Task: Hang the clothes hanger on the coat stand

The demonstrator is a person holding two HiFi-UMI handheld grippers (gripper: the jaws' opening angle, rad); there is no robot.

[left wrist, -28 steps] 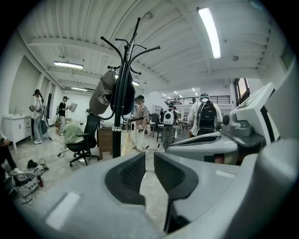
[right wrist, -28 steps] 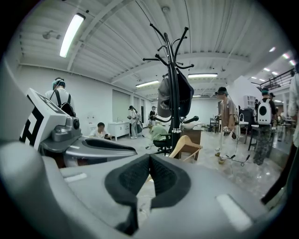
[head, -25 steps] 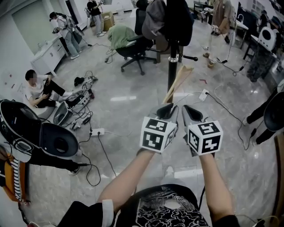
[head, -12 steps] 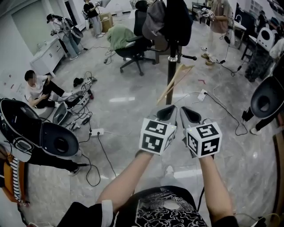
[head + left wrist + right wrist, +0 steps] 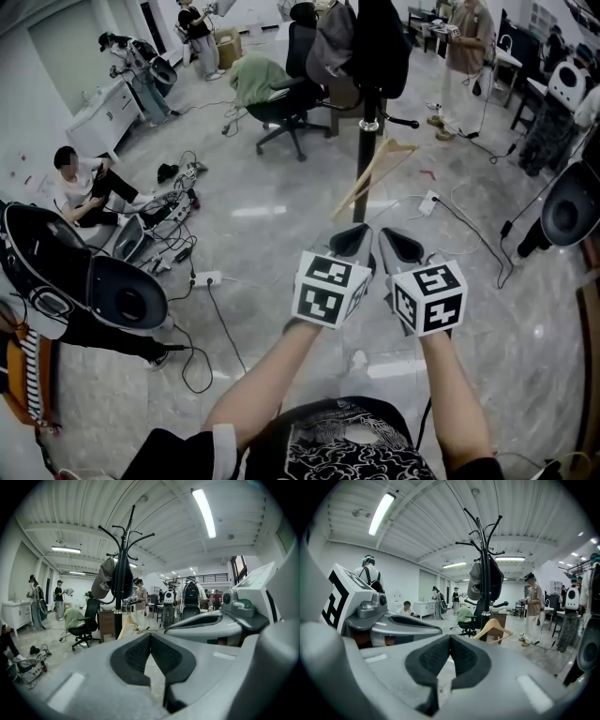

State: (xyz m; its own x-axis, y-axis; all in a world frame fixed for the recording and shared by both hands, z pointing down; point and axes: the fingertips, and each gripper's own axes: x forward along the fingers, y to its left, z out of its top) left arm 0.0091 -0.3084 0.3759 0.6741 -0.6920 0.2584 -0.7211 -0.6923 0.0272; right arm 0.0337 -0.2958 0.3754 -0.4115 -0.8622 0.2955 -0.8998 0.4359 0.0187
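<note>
While the person holds them side by side close in front, the left tool (image 5: 353, 236) and right tool (image 5: 398, 244) each have their jaws pressed together on nothing. Farther off, the wooden clothes hanger (image 5: 381, 169) tilts just beside the coat stand (image 5: 365, 164) pole, below dark garments (image 5: 361, 47).

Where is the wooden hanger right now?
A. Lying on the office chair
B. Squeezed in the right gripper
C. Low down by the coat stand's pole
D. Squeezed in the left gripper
C: the wooden hanger is low beside the coat stand pole, and the left gripper and right gripper are shut on nothing.
</note>
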